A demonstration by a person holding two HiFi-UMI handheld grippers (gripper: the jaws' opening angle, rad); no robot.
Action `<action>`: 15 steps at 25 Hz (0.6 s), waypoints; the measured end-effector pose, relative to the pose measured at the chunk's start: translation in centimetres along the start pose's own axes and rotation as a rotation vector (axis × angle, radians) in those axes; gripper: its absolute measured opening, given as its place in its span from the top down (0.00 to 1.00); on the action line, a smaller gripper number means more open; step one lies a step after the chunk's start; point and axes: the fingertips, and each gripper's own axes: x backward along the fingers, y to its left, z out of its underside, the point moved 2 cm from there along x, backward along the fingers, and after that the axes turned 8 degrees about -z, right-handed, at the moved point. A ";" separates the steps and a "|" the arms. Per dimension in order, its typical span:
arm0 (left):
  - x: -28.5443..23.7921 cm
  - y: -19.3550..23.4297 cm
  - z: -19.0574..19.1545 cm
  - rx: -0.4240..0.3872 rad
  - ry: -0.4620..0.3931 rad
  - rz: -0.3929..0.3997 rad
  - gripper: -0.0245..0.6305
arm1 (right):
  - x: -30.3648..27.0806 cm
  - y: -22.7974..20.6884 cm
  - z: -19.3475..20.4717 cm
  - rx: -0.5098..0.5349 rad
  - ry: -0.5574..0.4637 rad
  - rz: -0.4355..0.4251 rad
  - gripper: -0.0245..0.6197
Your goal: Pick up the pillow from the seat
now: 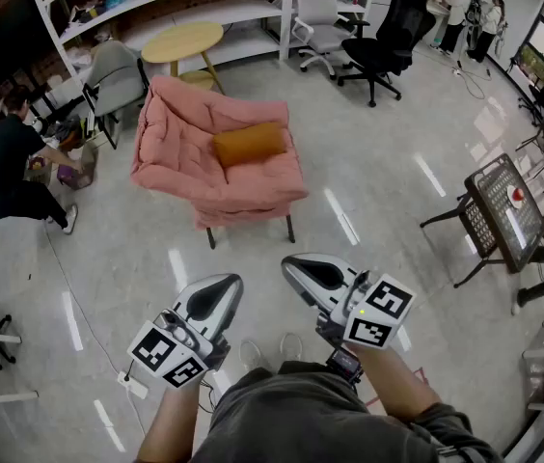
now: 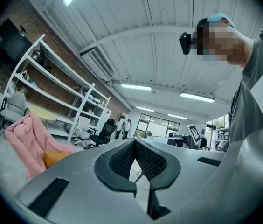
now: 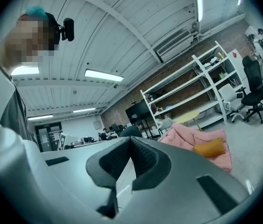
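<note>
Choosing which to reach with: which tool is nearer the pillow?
Right, slightly. The right tool sits short of the pillow, a bit to its right; the left tool is farther back, a bit to its left.

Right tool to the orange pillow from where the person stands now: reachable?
Probably not yet. The pillow lies on the pink chair, well across the floor from the right tool, whose jaws are together. Nothing blocks the way; stepping closer should do.
</note>
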 end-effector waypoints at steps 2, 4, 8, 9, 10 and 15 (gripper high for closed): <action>-0.4 -0.2 0.4 0.000 0.001 -0.001 0.95 | 0.4 -0.3 0.2 -0.001 0.002 -0.003 0.94; -0.9 -0.4 0.7 -0.002 0.003 -0.003 0.95 | 0.9 -0.7 0.3 -0.003 0.003 -0.005 0.94; -2.1 -1.1 1.0 -0.008 0.003 -0.008 0.95 | 2.1 -1.6 0.2 -0.003 0.002 -0.009 0.94; -2.4 -1.2 1.0 -0.010 0.003 -0.010 0.95 | 2.3 -1.7 0.2 -0.003 0.003 -0.013 0.94; -2.6 -1.3 1.1 -0.012 0.003 -0.011 0.95 | 2.4 -1.9 0.2 -0.003 0.004 -0.018 0.94; -4.4 -1.7 1.5 -0.018 0.007 -0.021 0.95 | 3.2 -3.4 0.0 -0.014 0.014 -0.017 0.94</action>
